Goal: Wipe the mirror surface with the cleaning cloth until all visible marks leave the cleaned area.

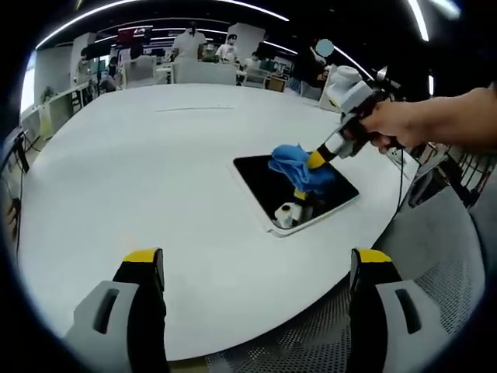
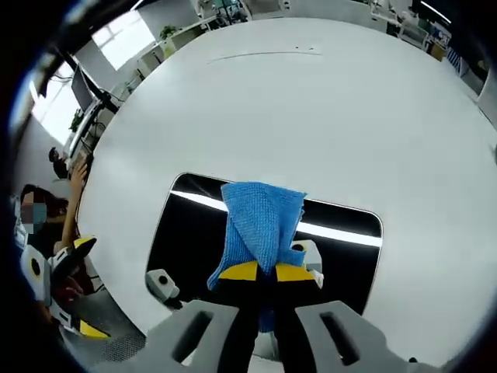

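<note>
1 blue cleaning cloth [image 2: 262,221], pinched in the right gripper [image 2: 259,272], pressed on the mirror [image 2: 186,233] on the white table [image 2: 311,109]; left gripper [image 1: 256,268] spread, idle; wiping apparently underway, marks indiscernible.

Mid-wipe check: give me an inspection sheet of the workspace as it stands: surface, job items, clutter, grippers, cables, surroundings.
Surface: white round table, bare around the mirror.
Job's things: dark mirror lies flat near the table edge, reflecting ceiling lights; blue cloth rests on it. Marks: cannot tell.
Clutter: nothing seen.
Grippers: right gripper shut on the cloth, held by a hand over the mirror; left gripper open, hovering above the near table edge, holding nothing.
Cables: a dark cable hangs beyond the table edge below the hand.
Surroundings: open office with desks, chairs, people at the far side; mesh chair close by.
</note>
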Demonstrator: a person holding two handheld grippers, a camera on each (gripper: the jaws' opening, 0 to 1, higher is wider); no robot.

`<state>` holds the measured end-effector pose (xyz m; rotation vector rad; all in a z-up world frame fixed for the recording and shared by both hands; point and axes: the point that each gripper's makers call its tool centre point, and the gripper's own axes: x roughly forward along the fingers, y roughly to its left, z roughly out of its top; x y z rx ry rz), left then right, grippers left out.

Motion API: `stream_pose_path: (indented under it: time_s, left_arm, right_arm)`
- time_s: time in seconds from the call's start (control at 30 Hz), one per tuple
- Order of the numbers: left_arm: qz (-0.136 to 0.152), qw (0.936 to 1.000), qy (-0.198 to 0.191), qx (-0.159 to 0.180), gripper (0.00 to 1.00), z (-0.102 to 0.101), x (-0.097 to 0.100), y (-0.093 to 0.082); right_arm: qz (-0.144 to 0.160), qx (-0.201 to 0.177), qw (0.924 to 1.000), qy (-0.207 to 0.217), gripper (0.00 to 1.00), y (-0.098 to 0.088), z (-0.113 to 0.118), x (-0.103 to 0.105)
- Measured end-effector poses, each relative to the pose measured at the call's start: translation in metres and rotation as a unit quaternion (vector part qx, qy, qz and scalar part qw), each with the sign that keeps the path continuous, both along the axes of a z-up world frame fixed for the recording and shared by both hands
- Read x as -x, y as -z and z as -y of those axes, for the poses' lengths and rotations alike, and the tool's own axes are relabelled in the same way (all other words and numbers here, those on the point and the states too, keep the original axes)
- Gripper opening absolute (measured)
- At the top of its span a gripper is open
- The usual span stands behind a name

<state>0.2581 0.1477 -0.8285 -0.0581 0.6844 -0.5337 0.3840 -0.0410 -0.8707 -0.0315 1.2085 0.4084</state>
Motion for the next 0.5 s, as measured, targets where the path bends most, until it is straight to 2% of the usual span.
stream_pose_path:
  time_s: [0.3, 0.37, 0.47, 0.5]
  left_arm:
    - [-0.008, 0.9999, 0.012, -0.008, 0.99, 0.002, 0.003, 0.004]
    - [-0.015, 0.9995, 0.026, -0.012, 0.99, 0.004, 0.008, 0.006]
    - [-0.011, 0.9992, 0.031, -0.021, 0.99, 0.002, 0.009, 0.004]
    - [-0.007, 0.9986, 0.047, -0.025, 0.99, 0.005, 0.01, 0.003]
  right_arm:
    - [0.012, -0.017, 0.9998, 0.0, 0.0, -0.001, -0.003, -0.017]
    - [0.013, -0.021, 0.9997, 0.003, 0.0, -0.001, -0.003, -0.021]
    - [0.022, -0.027, 0.9994, 0.005, 0.0, -0.001, -0.003, -0.029]
    - [0.022, -0.029, 0.9993, 0.007, 0.0, -0.001, -0.004, -0.03]
